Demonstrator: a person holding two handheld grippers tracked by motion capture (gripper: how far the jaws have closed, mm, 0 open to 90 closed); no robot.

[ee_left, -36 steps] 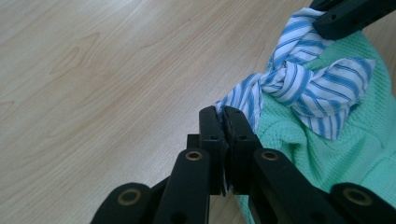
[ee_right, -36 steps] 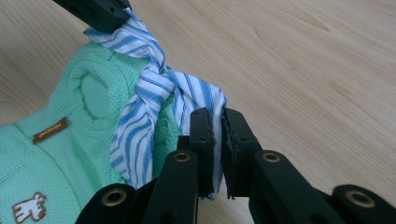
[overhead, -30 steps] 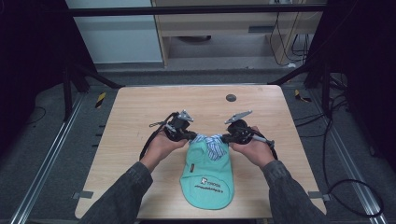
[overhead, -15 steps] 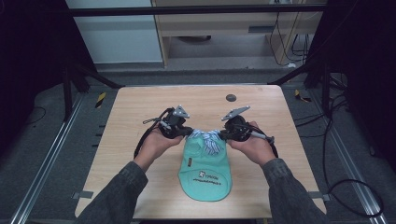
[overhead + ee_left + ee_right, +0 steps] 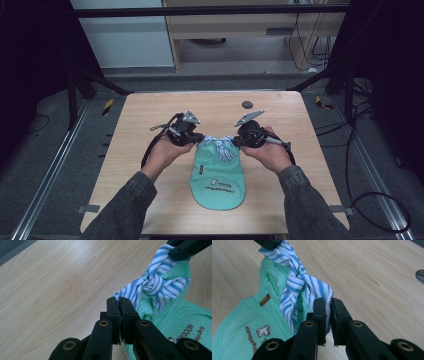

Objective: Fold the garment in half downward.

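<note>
A mint-green knit garment (image 5: 218,180) with a brown print lies on the table, its near part flat. A blue-and-white striped cloth (image 5: 220,147) is knotted at its far end. My left gripper (image 5: 200,139) is shut on the left end of the striped cloth (image 5: 155,287), the jaws (image 5: 119,301) pinching the fabric. My right gripper (image 5: 236,142) is shut on the right end of the cloth (image 5: 297,282), fabric caught between its jaws (image 5: 328,302). The knot hangs between the two grippers, just above the green garment (image 5: 242,315).
A small dark round disc (image 5: 247,104) sits on the wooden table (image 5: 150,115) near its far edge. Black frame posts stand at both sides, and cables lie on the floor to the right.
Both hands have risen a little and moved slightly away from the person, drawing the striped cloth and the garment's far end up with them. Both grips are unchanged.
</note>
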